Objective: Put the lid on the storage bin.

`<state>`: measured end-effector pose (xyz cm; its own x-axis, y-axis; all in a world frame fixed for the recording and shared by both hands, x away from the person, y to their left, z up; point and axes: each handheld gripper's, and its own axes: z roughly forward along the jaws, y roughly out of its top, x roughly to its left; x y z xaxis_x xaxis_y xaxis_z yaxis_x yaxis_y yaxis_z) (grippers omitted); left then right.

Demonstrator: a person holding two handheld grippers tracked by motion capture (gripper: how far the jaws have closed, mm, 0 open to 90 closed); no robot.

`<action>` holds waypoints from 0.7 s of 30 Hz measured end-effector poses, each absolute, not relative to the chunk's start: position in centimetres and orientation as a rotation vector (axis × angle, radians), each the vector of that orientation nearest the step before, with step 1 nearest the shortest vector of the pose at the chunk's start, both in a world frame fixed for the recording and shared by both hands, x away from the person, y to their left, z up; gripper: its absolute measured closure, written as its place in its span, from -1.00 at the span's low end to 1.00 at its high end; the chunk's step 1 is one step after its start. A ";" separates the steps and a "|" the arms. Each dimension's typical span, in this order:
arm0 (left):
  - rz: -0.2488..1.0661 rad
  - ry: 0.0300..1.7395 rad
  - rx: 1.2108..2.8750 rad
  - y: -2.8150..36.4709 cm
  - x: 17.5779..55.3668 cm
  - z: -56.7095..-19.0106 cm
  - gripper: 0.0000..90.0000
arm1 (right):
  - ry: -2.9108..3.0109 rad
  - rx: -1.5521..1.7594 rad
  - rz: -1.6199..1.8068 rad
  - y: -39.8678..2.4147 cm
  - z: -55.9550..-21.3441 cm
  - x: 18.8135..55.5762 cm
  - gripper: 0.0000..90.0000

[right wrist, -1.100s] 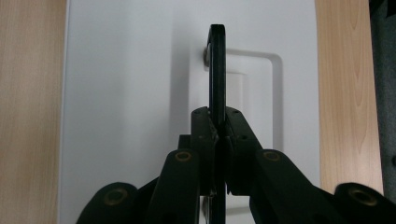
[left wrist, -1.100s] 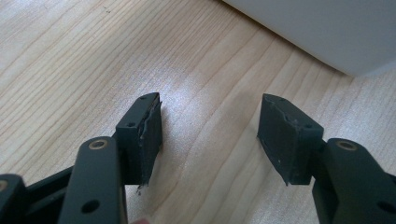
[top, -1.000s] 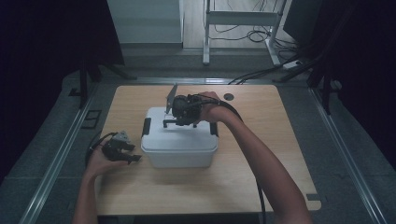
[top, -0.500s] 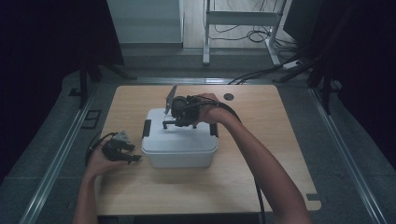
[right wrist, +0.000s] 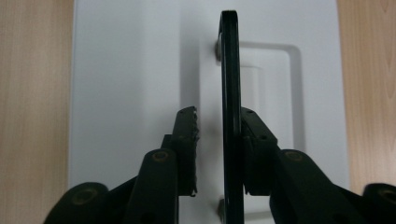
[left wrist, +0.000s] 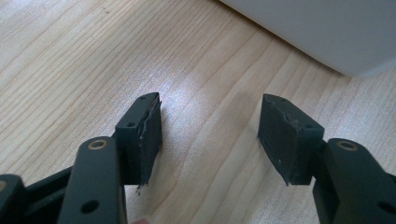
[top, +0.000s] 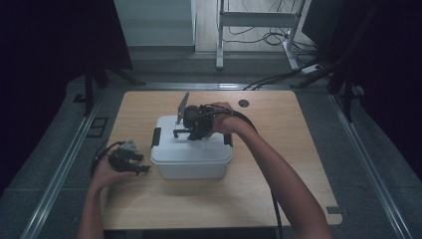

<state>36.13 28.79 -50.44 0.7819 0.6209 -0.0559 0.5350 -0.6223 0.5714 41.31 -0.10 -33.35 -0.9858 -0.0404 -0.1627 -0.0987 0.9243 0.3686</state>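
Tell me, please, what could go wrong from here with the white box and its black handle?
1. The right gripper's jaws have just been opening around the upright black handle, one pad already off it; let go, it may flop onto the white lid.
2. Withdrawing sideways, a jaw could snag the handle and drag the box.
3. The left gripper lies open on the table, so nothing steadies the box.

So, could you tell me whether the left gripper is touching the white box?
Apart. The left gripper view shows bare wood between the open left gripper and the white box.
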 end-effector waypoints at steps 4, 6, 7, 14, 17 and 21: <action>0.195 0.866 2.383 28.8 36.1 -50.5 -0.12 | 2.928 -0.080 0.605 -0.8 -33.1 41.1 0.44; 0.194 0.859 2.392 28.8 36.1 -50.4 -0.13 | 2.919 -0.066 0.630 -1.4 -32.7 41.0 0.38; 0.194 0.859 2.392 28.8 36.1 -50.4 -0.13 | 2.913 -0.062 0.644 -1.7 -32.5 40.9 0.34; 0.191 0.857 2.399 28.9 36.1 -50.4 -0.13 | 2.837 0.053 0.828 -5.5 -30.9 40.1 0.11; 0.190 0.863 2.396 28.9 36.0 -50.4 -0.13 | 2.811 0.133 0.899 -7.8 -30.7 39.8 0.07; 0.192 0.868 2.395 28.9 35.9 -50.4 -0.13 | 2.765 0.239 0.982 -11.1 -30.9 39.5 0.06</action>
